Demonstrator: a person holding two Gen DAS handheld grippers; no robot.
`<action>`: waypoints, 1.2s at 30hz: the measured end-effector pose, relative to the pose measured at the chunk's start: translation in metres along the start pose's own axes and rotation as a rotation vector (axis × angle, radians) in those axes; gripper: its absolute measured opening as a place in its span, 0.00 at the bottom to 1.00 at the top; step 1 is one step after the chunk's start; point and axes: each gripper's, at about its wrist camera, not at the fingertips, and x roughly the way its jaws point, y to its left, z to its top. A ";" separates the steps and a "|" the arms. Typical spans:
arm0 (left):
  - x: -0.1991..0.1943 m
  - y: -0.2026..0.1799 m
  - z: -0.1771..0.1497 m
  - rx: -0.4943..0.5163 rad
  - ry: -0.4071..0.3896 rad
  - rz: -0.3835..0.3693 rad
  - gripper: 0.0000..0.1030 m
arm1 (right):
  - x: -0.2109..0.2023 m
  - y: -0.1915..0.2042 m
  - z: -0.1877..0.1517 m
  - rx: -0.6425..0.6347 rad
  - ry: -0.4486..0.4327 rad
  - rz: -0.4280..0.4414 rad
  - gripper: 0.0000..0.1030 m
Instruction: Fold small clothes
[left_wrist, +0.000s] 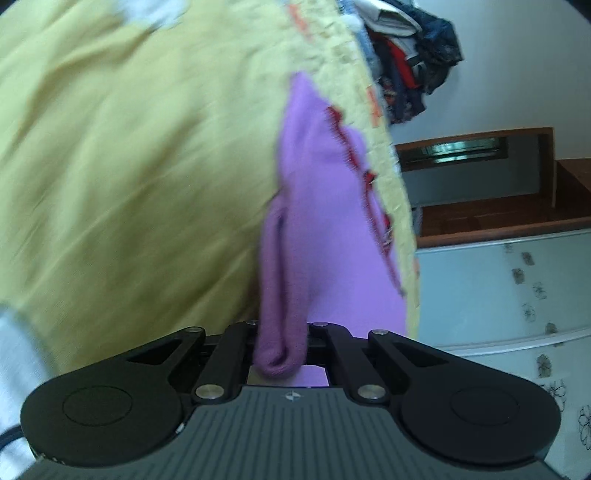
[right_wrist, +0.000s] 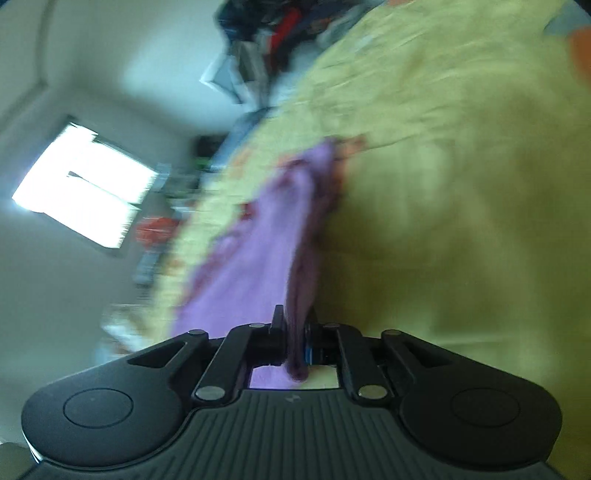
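A small purple garment (left_wrist: 317, 206) with dark red trim hangs stretched over the yellow-green bed cover (left_wrist: 129, 166). My left gripper (left_wrist: 282, 332) is shut on one rolled edge of it, and the cloth hides the fingertips. In the right wrist view the same purple garment (right_wrist: 258, 251) runs away from the camera, blurred by motion. My right gripper (right_wrist: 293, 332) is shut on a bunched edge of that cloth. The garment spans between the two grippers, above the yellow-green bed cover (right_wrist: 461, 221).
A heap of mixed dark and red clothes (left_wrist: 410, 62) lies at the far end of the bed, also seen as the clothes heap (right_wrist: 273, 40). A wooden frame (left_wrist: 480, 184) and a floral sheet (left_wrist: 517, 295) stand beside the bed. A bright window (right_wrist: 85, 184) is on the wall.
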 end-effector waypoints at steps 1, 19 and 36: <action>-0.005 0.004 -0.004 -0.011 -0.013 0.003 0.09 | -0.006 0.002 0.003 -0.017 0.008 -0.041 0.12; 0.102 -0.168 0.032 0.669 -0.264 0.388 0.81 | 0.146 0.168 -0.006 -0.722 -0.072 -0.514 1.00; 0.145 -0.143 0.008 0.830 -0.363 0.573 1.00 | 0.196 0.141 0.009 -0.686 -0.075 -0.547 1.00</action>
